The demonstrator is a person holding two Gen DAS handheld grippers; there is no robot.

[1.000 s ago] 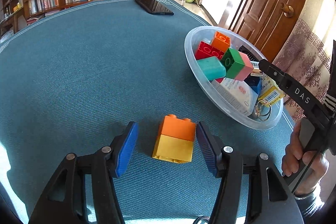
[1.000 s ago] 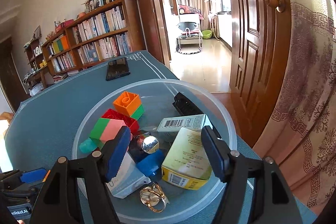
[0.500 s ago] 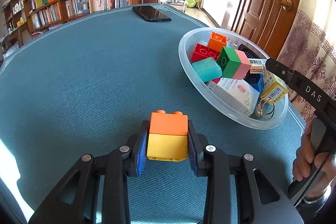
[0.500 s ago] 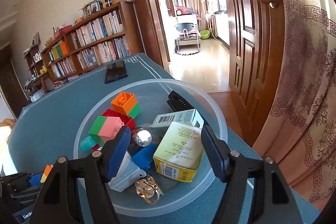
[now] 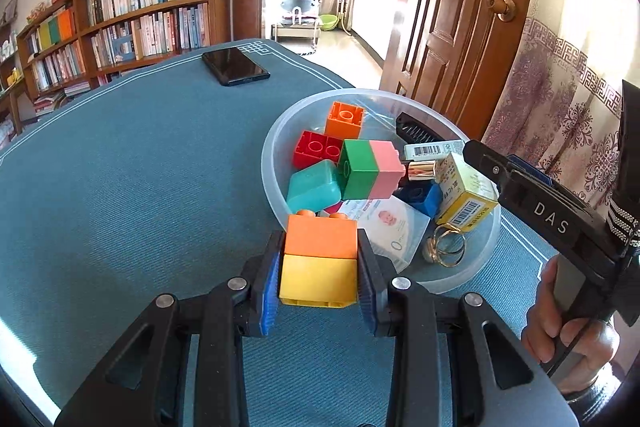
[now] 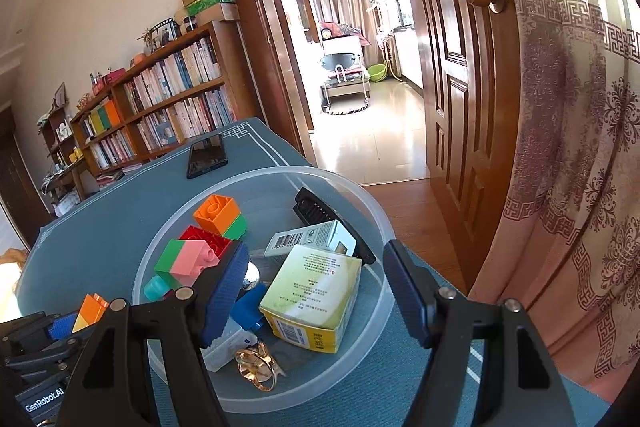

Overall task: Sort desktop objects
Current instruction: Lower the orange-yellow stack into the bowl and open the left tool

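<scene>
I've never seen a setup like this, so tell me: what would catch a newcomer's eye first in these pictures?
Probably the orange-and-yellow block, pinched between the blue pads of the left gripper just in front of the clear bowl. Next, that bowl's bright jumble: a green-and-pink block, a red block, a yellow-green box and gold rings. The right gripper stands open above the bowl, and a black phone lies at the table's far edge.
</scene>
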